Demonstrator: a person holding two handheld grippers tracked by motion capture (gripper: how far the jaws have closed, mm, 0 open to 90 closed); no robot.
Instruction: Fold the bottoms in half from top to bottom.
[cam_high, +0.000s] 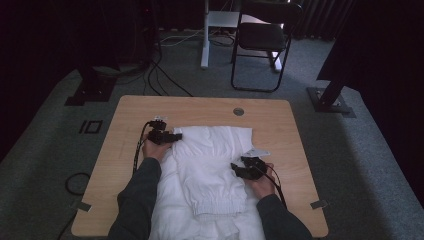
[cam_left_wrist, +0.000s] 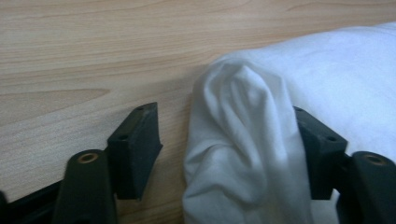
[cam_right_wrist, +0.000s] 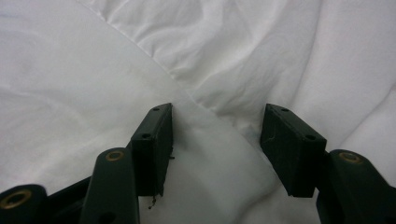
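From the high view, a white garment lies spread down the middle of the desk, its elastic waistband toward the near edge. The left gripper sits at the cloth's far-left corner and the right gripper at its right side, probably placed to fold it. Bare wood remains along the left, far and right edges.

In the left gripper view, the jaws stand apart with a raised fold of cloth between them, lying against the right jaw; open desk lies beyond.

In the right gripper view, the jaws are spread wide over a creased seam, not yet clamped.
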